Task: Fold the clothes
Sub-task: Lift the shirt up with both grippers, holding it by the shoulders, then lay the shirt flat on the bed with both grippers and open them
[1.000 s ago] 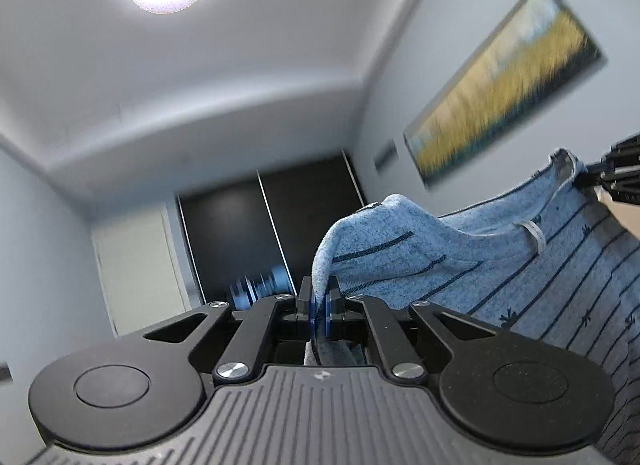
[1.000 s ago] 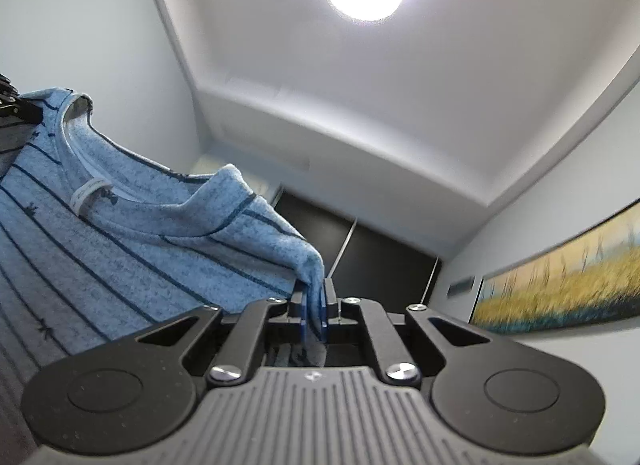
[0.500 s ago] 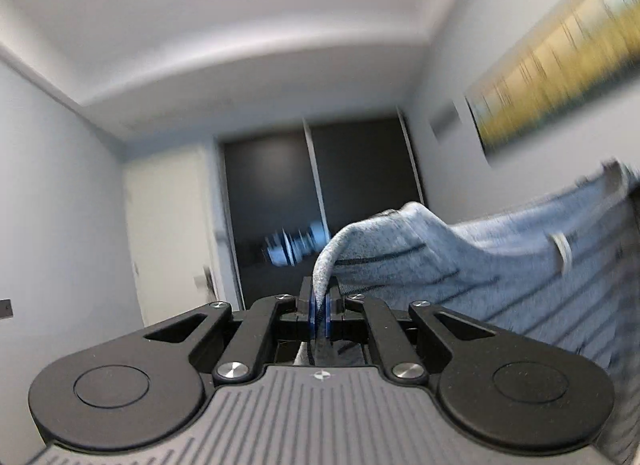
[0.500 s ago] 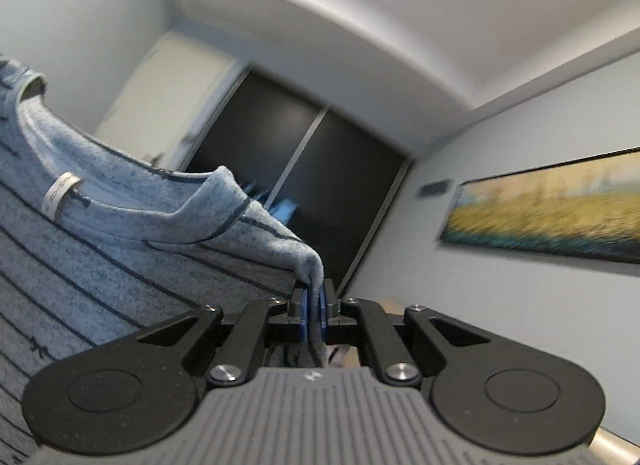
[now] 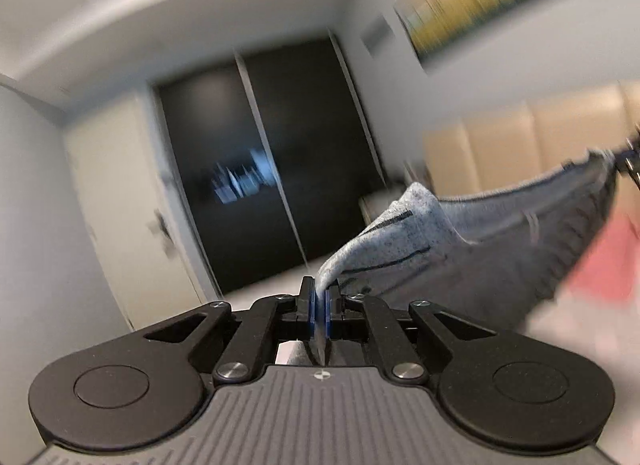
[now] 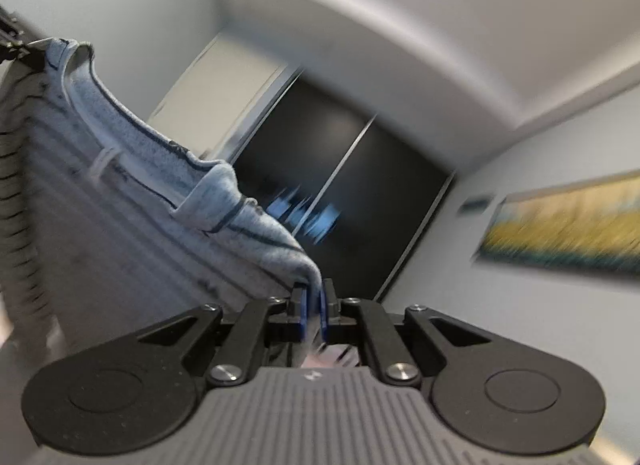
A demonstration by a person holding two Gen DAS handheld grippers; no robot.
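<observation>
Black linkage arms with silver screws on the left gripper, blue pads inside. The right gripper matches: ribbed grey housing, round black discs.

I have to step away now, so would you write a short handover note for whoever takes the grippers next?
Left gripper: shut on one shoulder of the blue striped shirt.
Right gripper: shut on the other shoulder of the shirt.
The shirt hangs stretched between both grippers in the air, neckline up.
Done: shirt picked up and spread.
Left: lay it flat and make every fold; no fold shows yet.
</observation>
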